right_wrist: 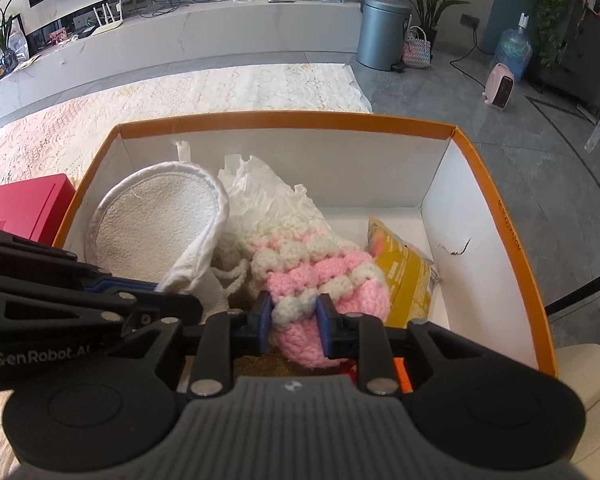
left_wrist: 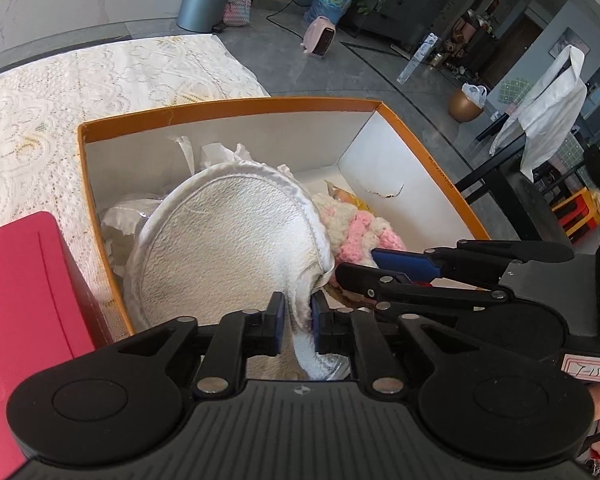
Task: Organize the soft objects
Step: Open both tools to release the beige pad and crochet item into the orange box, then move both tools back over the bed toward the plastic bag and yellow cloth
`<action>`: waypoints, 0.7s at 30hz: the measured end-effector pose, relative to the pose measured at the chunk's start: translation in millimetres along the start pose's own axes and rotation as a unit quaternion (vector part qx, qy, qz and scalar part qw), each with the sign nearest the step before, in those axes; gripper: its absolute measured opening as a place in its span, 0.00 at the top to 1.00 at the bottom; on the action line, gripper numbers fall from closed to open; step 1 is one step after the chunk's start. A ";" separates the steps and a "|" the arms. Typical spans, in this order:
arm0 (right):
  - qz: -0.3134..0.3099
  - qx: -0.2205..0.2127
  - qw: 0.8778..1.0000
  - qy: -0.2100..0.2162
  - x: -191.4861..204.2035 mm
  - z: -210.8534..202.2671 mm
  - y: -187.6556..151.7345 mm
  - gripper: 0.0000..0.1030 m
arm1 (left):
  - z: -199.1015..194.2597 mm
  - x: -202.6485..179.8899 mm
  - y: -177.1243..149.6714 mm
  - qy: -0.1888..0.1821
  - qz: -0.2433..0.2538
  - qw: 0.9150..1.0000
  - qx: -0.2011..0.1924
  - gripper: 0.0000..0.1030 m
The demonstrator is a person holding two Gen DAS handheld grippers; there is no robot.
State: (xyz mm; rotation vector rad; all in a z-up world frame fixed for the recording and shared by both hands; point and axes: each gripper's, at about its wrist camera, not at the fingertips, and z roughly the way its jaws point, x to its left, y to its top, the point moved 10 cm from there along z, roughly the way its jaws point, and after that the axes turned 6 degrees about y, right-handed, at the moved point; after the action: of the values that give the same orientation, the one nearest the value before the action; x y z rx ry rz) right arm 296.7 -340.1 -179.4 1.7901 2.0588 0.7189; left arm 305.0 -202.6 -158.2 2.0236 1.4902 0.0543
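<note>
The red box (left_wrist: pixel 24 300) is getting cut off by the left edge in the left wrist view. The yellow packet (right_wrist: pixel 400 276) is being half hidden behind the pink-and-white knit (right_wrist: pixel 320 272), and the box floor (right_wrist: pixel 396 216) is mostly being covered up.

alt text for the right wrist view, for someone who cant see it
The right gripper has a pink and white crocheted pouch between its pads, inside an orange-rimmed box. A round white pad, crumpled paper and a yellow packet lie alongside.

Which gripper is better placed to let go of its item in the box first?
Probably right: the right gripper has the pink-and-white knitted pouch low on the pile. The left gripper grips the white round pad by its edge, propped up.
</note>
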 end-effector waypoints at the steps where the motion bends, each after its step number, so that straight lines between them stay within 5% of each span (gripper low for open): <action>1: 0.000 0.000 1.000 0.000 -0.2 -0.9 0.1 0.77 | -1.4 0.9 -0.1 0.000 -0.003 1.000 -0.001 0.82; 11: 0.001 -0.010 1.000 -0.014 -6.4 -20.9 2.6 0.56 | -24.2 -1.3 5.7 0.011 -0.004 1.000 -0.026 0.54; 21: 0.016 -0.067 0.997 -0.043 -6.2 -65.2 6.1 0.38 | -82.4 -12.7 13.9 0.018 -0.021 0.994 -0.108 0.52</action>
State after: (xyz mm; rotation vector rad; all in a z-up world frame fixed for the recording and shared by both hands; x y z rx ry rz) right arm 267.2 -356.2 -122.9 1.7508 1.8847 0.7572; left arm 281.0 -179.1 -80.7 1.8263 1.4810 0.2263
